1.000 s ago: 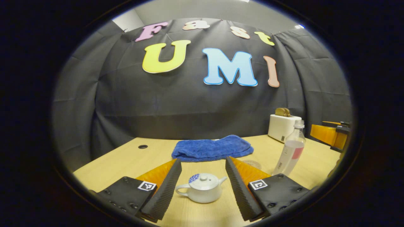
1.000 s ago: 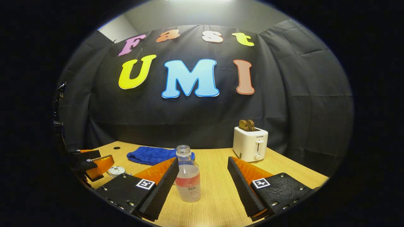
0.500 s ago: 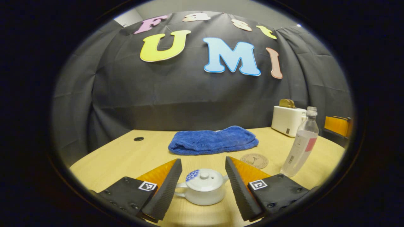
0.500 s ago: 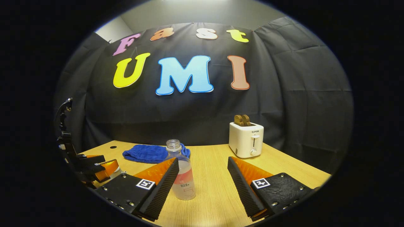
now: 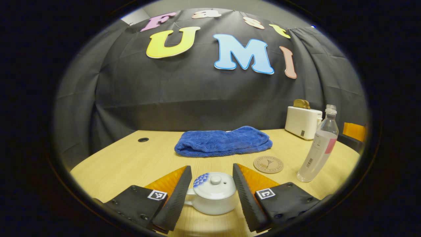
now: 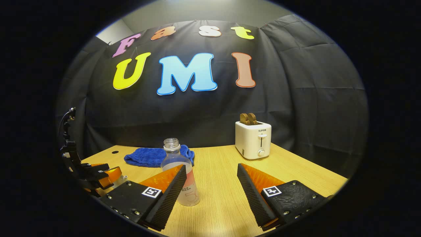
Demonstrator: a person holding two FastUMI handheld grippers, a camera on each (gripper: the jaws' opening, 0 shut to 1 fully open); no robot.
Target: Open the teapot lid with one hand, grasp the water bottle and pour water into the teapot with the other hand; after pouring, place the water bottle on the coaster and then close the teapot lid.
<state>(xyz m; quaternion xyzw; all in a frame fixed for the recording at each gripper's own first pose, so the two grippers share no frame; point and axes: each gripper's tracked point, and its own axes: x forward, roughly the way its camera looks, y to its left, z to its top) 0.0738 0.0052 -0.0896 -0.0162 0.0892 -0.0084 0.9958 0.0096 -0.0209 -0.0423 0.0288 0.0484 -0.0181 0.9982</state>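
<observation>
In the left gripper view I have my left gripper spread wide around the small white ceramic teapot, one finger on each side of it, and I cannot tell whether either finger touches it. Its round lid with a knob sits on the pot. Beyond it on the pale wooden table lie a folded blue towel and, to the right, a round brown coaster; the clear uncapped plastic water bottle stands upright near the coaster, apart from it, with a white toaster behind.

In the right gripper view my right gripper is wide too, the bottle standing between its fingers against the left one and well clear of the right
</observation>
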